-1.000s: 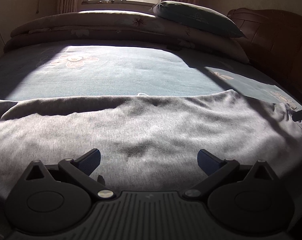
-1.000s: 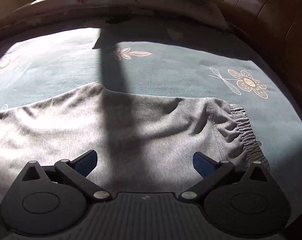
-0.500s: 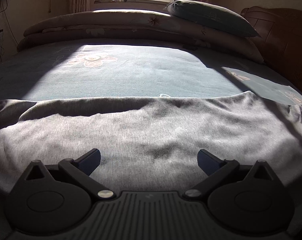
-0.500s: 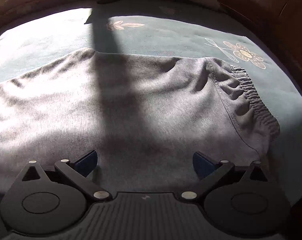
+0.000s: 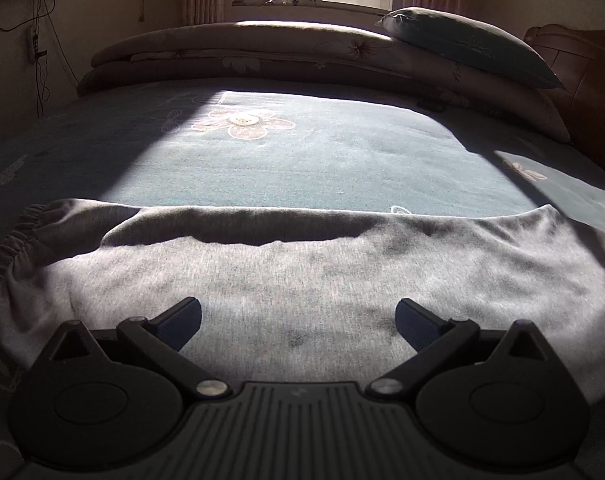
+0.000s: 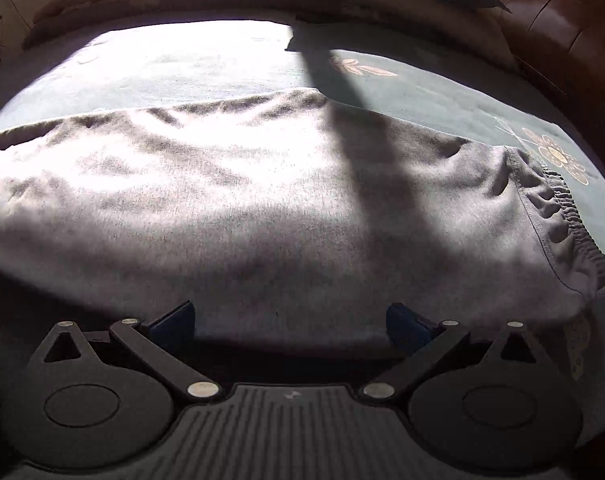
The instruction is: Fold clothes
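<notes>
A grey sweatpants garment lies spread across the near part of the bed, with an elastic cuff at the left in the left wrist view. Its gathered elastic waistband shows at the right in the right wrist view, where the cloth fills the middle. My left gripper hovers open just above the cloth, nothing between its fingers. My right gripper is open too, low over the garment's near edge.
The teal bedspread with flower prints stretches beyond the garment. A rolled quilt and a pillow lie along the far side under the window. A wooden headboard stands at the right. A dark shadow band crosses the cloth.
The left view has swung left, bringing the elastic cuff into sight. The right gripper has drawn back toward the garment's near edge. Both have stayed open.
</notes>
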A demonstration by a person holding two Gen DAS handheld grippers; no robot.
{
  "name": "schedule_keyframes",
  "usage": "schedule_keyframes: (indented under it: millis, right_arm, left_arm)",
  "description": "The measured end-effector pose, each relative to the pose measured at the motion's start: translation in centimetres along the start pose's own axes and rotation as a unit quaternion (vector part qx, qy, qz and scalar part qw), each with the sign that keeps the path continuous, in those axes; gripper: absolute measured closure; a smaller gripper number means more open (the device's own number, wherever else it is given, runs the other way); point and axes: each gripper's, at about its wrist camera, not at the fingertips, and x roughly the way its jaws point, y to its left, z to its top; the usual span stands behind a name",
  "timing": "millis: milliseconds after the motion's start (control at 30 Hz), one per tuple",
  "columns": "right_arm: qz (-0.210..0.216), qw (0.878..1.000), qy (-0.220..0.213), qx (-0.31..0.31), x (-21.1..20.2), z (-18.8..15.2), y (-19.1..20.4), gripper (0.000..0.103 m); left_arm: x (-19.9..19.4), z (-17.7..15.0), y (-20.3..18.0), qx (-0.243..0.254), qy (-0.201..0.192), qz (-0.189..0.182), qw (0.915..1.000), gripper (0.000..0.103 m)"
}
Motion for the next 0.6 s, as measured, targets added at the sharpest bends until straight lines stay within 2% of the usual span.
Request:
schedule_keyframes:
  millis: [100,300,467,600]
  right_arm:
    - [-0.001,1.000,-0.018,0.000,0.1,0.5,0.9,0.000]
    - [-0.008,1.000,0.014,0.003,1.8,0.0,2.3,0.000]
    - [0.059,0.997,0.015,0.057,1.0,2.9,2.4,0.000]
    - [0.072,0.996,-0.007,0.054,1.9,6.5,4.2,0.000]
  left_arm:
    - [0.0,0.1,0.2,-0.004,0.002,-0.005,1.0000,0.001]
    - [-0.5,0.8,1.7,-0.012,-0.010,0.006,0.9999,0.001]
    - [-0.4,1.8,5.2,-0.065,-0.004,0.038,0.9972,0.001]
    - [-0.5,1.9,7.6,-0.090,-0.002,0.064,0.9939,0.001]
